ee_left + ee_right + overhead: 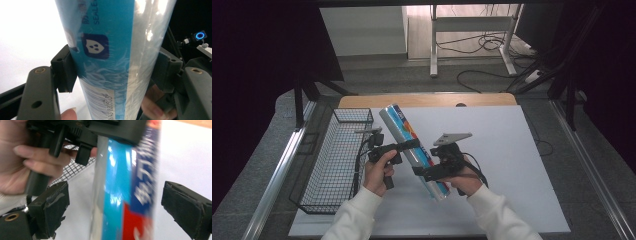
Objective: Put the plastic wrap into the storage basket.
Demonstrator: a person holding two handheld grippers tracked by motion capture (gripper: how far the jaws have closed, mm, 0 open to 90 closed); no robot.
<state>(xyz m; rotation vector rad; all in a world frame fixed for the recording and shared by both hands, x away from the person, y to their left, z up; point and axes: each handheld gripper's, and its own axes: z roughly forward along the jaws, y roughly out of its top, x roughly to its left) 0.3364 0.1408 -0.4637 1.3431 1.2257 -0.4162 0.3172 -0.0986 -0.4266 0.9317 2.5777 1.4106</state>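
Note:
A long roll (396, 121) in clear wrap, with a blue, red and silver label, is held slanted above the white table (512, 165). My left gripper (408, 146) is shut on its middle; in the left gripper view both pads press the roll (110, 50) at its sides, around my left gripper (113, 72). My right gripper (428, 173) stands open around the roll's lower part. In the right gripper view the roll (125, 195) passes between the jaws of my right gripper (115, 212) with a gap on each side. The left gripper (100, 130) and the hand (25, 157) holding it appear above.
A black wire basket (332, 165) stands on the table's left side, close to the left hand; its mesh (75, 170) shows behind the roll. A wooden edge (427, 100) runs along the table's far side. Cables and desk legs lie on the floor beyond.

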